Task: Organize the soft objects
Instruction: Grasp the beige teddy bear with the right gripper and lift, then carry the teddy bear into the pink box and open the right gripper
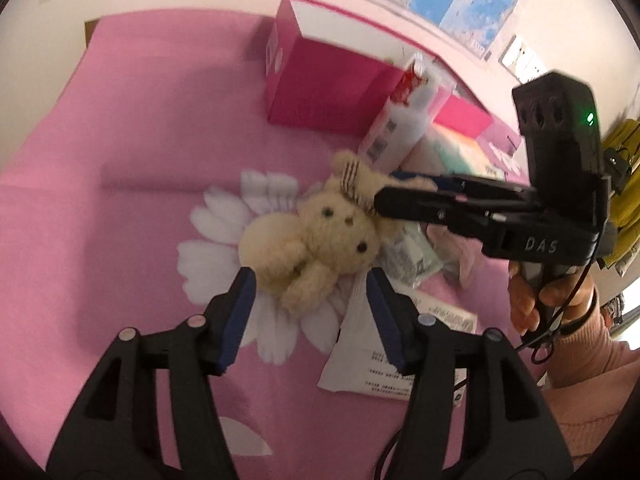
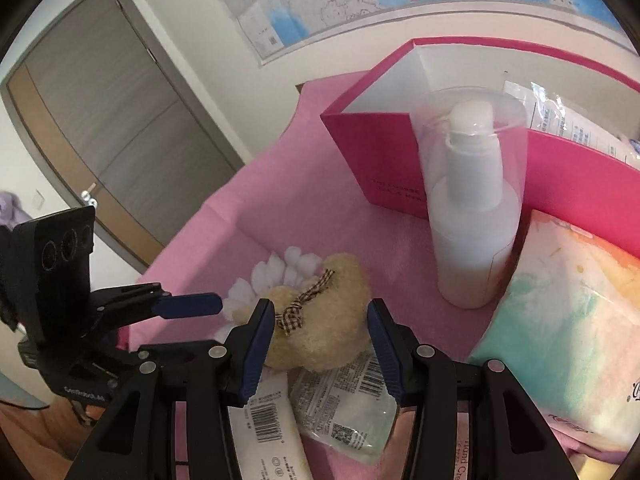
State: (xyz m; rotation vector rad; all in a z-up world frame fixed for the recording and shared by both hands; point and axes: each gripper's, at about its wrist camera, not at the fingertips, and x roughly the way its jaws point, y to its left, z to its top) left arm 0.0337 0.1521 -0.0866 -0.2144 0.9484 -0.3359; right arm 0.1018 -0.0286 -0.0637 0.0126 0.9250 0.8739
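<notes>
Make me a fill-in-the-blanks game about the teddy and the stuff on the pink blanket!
1. The plush bear lies on a white ____ printed on the blanket.
2. The bear wears a checked ____ by its ear.
3. The white pump bottle stands in front of a ____ box.
4. The left gripper and right gripper both have their jaws ____ around the bear.

Missing words: flower; bow; pink; open
</notes>
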